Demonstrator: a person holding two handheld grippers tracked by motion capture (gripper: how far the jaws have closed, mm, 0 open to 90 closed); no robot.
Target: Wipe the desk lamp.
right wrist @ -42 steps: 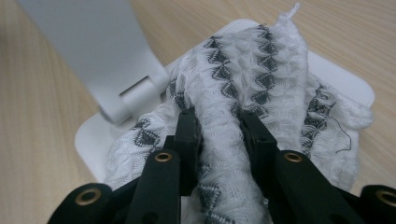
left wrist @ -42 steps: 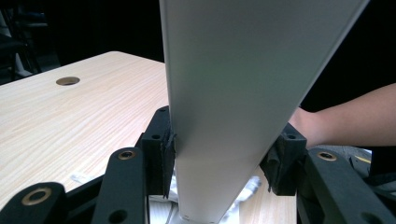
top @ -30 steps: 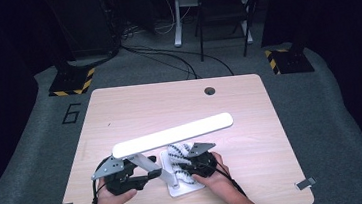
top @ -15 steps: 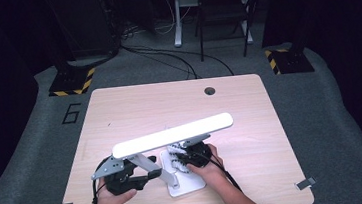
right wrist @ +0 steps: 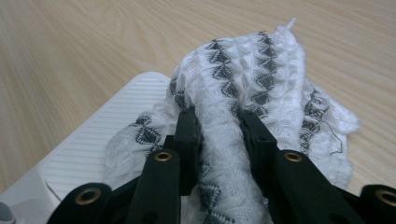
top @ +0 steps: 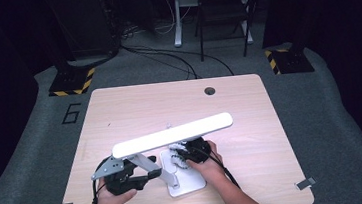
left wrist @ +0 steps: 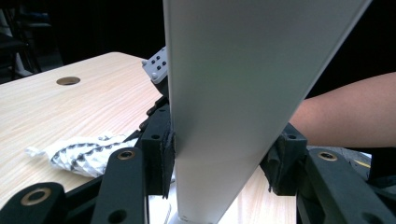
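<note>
— What is lying under the table?

— Grey carpet is spreading around it, with a dark numeral six showing at the left.

— And the table itself?

— Pale wood is catching the light, and a round cable hole is sitting near its far edge.

— Beyond it?

— Two yellow-and-black striped bases are standing on the floor, black cables are trailing across it, and metal furniture legs are fading into darkness.

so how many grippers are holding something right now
2. The left gripper is clamped on the white lamp arm; the right gripper pinches the patterned cloth over the lamp base.
</note>
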